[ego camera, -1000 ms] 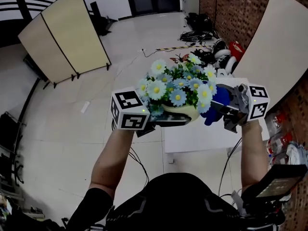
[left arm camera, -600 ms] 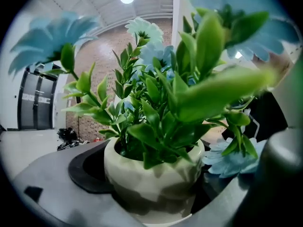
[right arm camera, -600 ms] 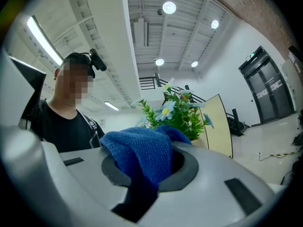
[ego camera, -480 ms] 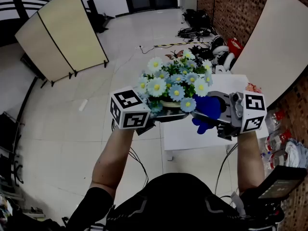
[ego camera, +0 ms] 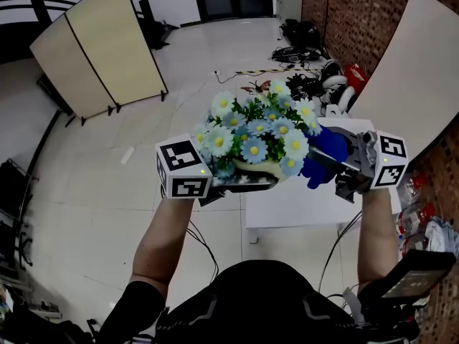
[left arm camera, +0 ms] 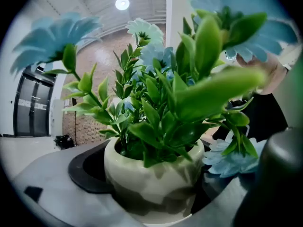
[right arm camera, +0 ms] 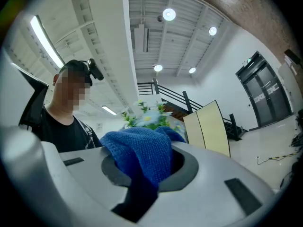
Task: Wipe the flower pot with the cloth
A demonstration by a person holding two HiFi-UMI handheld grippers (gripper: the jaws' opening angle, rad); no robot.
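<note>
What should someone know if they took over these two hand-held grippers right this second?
Left gripper: jaws shut on the flower pot, held up in the air.
Right gripper: jaws shut on the blue cloth, at the pot's right side, beside the flowers.
Done: both things are gripped and brought together. It cannot be told whether the cloth touches the pot.
Left: rub the cloth over the pot's wall.

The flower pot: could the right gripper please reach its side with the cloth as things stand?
Probably yes: the left gripper holds the pot aloft, the right gripper holds the cloth close beside it; only overhanging flowers crowd it.
</note>
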